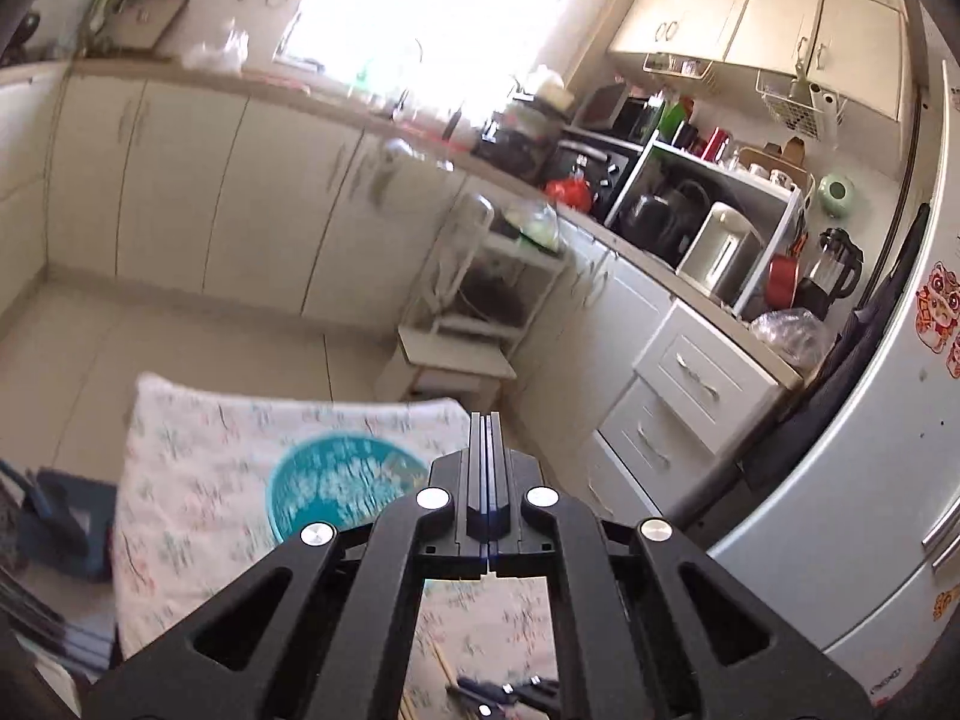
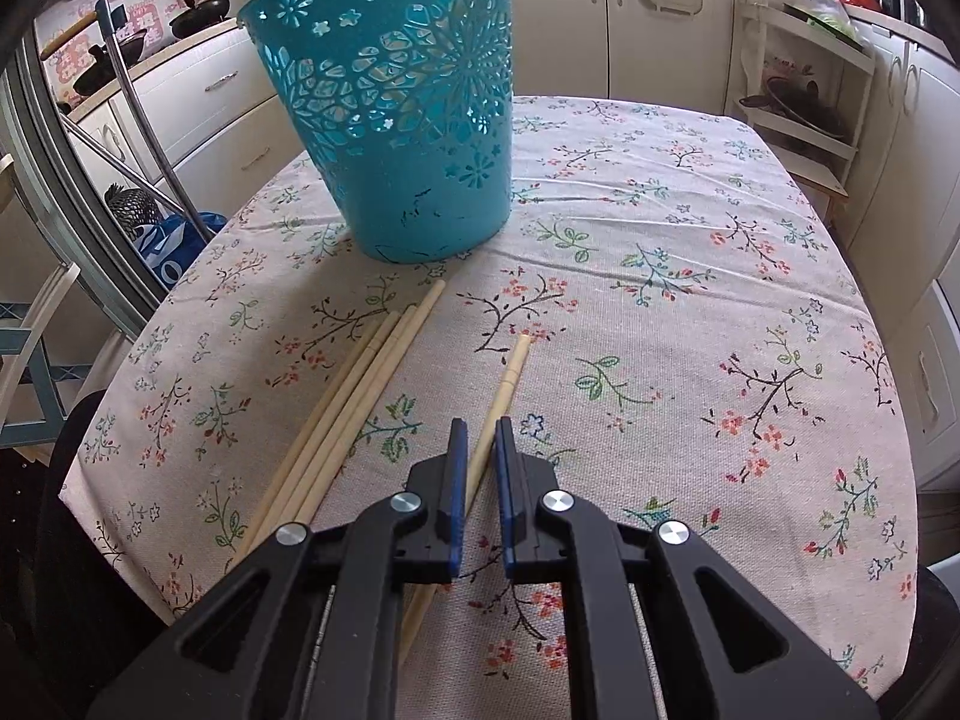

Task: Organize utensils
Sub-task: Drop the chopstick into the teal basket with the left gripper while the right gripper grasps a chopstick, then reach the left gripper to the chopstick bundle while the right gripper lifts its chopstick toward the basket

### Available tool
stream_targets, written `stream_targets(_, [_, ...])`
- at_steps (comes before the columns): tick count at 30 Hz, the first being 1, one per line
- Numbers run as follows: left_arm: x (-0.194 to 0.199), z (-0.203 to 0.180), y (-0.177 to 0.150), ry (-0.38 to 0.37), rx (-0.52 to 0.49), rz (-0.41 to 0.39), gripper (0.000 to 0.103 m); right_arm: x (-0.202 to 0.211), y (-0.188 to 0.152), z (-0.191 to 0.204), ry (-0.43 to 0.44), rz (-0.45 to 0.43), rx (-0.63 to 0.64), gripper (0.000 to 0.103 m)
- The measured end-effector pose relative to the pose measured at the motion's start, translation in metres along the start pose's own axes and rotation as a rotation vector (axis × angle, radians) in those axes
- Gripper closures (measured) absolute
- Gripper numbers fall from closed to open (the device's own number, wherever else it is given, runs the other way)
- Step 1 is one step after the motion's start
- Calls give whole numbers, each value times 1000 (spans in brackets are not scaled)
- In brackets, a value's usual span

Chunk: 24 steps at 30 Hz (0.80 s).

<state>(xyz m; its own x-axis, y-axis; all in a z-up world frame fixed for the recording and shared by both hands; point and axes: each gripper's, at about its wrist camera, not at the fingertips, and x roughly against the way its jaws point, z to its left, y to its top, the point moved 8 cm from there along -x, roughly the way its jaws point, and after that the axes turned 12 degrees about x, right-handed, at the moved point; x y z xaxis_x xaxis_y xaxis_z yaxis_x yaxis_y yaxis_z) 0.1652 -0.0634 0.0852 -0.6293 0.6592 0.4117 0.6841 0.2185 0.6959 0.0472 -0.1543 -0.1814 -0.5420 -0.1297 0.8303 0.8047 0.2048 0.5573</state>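
A teal perforated bucket stands on the floral tablecloth; from above it shows in the left wrist view. Several wooden chopsticks lie in a bunch before it. One single chopstick lies apart and runs between the fingers of my right gripper, which is slightly open around it, low over the cloth. My left gripper is shut and empty, held high above the table. Below it the other gripper and chopstick ends show.
Kitchen cabinets and a cluttered counter lie beyond the table, with a fridge at right. A white shelf cart stands at the table's far right corner. A metal-framed stand and blue bag are left of the table.
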Motion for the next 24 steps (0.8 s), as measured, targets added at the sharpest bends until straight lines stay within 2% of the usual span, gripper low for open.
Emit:
stream_targets(2, [4,0,10,2,-5,-14,103,0,0,0,5,-3,-2,93])
stream_targets(6, [5,7,4,19,-10,8,103,0,-1,-1,9,-11,6,93])
stream_targets(10, [-13,28,-31,55,21,96,103,1,-2,0,3,-12,11,93])
stream_targets(15, [-27,65,-83,105,93,192,103,1,-1,5,-51,-4,68,93])
stream_targets(19, [-27,87,-118,142,124,240,103,4,-3,-3,24,-10,-23,97])
stream_targets(22, [-29,105,-144,184,142,285,103,17,1,-10,110,-73,-119,97])
stream_targets(24, [-35,113,-160,200,156,322,103,29,7,-10,120,-121,-124,97])
